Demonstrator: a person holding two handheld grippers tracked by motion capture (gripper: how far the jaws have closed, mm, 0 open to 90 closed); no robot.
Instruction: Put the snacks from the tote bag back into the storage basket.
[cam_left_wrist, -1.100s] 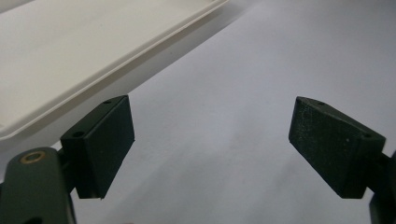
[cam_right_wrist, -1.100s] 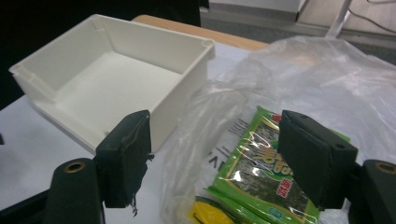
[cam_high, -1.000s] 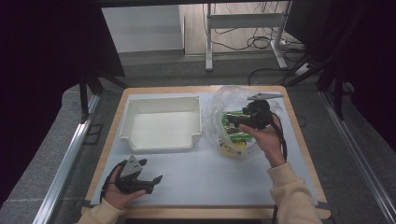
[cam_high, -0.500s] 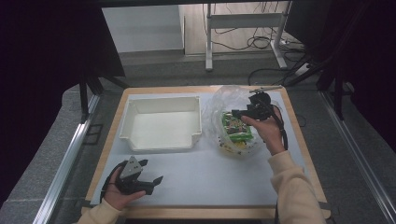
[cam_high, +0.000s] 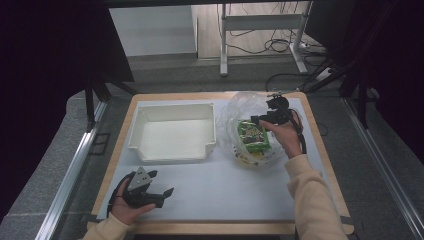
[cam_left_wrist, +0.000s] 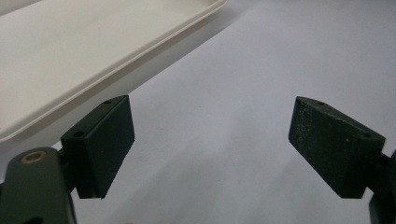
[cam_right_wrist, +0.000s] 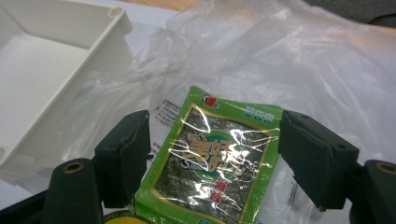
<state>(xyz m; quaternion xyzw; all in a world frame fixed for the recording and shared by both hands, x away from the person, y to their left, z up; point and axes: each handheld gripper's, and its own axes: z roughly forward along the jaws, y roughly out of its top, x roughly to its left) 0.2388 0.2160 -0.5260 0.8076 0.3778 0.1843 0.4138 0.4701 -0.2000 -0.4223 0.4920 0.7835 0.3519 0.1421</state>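
A: What has changed since a second ago?

B: The right hand-held gripper (cam_high: 256, 120) has drawn back toward the far edge of the clear plastic bag (cam_high: 239, 107). The left hand-held gripper (cam_high: 162, 194) has stayed put on the near counter (cam_high: 225, 190), jaws spread wide on nothing.

A: And the right one's state?

B: Open too. In the right gripper view its jaws stand either side of the green seaweed packet (cam_right_wrist: 217, 161), above it, not gripping it as far as I can tell.

A: Where does the packet lie?

B: On top of the other snacks in the opened bag, right of the white tray (cam_high: 172, 152). Its long axis runs near to far across the counter, roughly in line with the gripper's reach, so the jaws span its short width. The right hand is much nearer; the left is well apart.

A: Anything in the way?

B: Loose bag film crinkles around the packet's edges and could get pinched along with it. The tray sits just beside the bag, empty.
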